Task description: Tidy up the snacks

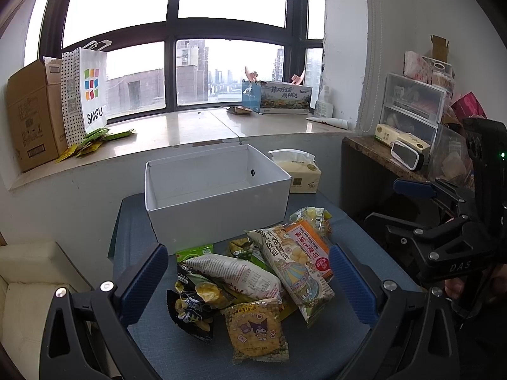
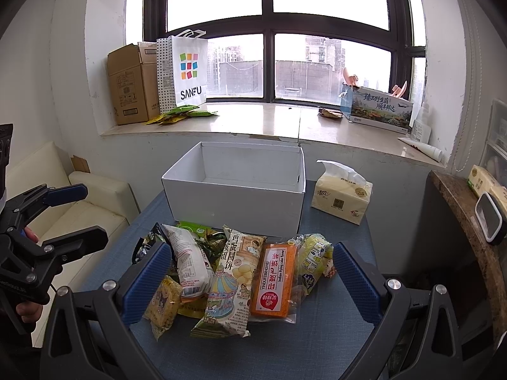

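One open white cardboard box (image 2: pixel 234 190) on blue bench (image 2: pixel 317 342); one pile of roughly eight snack packets (image 2: pixel 234 272) just in front, long packets pointing toward box. Left gripper (image 1: pixel 248 280) and right gripper (image 2: pixel 252 280): jaws spread, holding nothing.

Bright window (image 2: pixel 269 31), stone sill (image 2: pixel 253 120), cream sofa (image 2: pixel 79 202)
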A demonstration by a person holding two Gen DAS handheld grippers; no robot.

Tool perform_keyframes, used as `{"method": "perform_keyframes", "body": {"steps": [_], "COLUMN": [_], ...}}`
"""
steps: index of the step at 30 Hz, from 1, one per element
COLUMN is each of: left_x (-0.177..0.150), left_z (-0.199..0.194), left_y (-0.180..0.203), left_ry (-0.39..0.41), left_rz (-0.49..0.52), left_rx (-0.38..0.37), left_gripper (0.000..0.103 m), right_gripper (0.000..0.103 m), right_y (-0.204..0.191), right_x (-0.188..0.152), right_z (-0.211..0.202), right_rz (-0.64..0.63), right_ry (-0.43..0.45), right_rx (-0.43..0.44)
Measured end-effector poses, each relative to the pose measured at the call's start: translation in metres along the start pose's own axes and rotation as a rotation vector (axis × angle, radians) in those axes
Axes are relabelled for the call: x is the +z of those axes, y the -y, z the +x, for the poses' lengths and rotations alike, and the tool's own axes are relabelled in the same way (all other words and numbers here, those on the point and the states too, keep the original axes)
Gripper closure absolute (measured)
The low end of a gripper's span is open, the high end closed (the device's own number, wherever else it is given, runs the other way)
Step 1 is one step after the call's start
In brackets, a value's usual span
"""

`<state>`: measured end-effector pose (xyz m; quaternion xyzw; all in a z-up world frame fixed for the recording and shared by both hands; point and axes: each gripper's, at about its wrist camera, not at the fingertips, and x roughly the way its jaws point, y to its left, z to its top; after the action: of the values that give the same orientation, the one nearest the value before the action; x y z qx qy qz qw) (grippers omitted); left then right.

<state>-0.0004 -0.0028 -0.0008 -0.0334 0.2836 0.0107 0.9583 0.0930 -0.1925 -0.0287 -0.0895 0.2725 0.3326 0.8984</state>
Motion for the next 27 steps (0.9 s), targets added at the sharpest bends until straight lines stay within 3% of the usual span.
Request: {"method": "perform_keyframes", "body": {"steps": [20,27], "left_x": [0.001,-0.001], "left_z": [-0.001,0.0], "left_y": [-0.001,-0.01], "left_ry": [0.009,-0.009], "left_rz": [0.003,-0.041], "left_rx": [0.006,0.006], "left_gripper": [0.0,0.0], "right_gripper": [0.0,0.0], "right_y": [-0.001,0.002], "right_x": [-0.001,-0.006], "right_z": [0.001,0.018], "right_rz": [-0.001,0.013], "right_ry": [-0.007,-0.051], "right_rx": [0.004,0.006]}}
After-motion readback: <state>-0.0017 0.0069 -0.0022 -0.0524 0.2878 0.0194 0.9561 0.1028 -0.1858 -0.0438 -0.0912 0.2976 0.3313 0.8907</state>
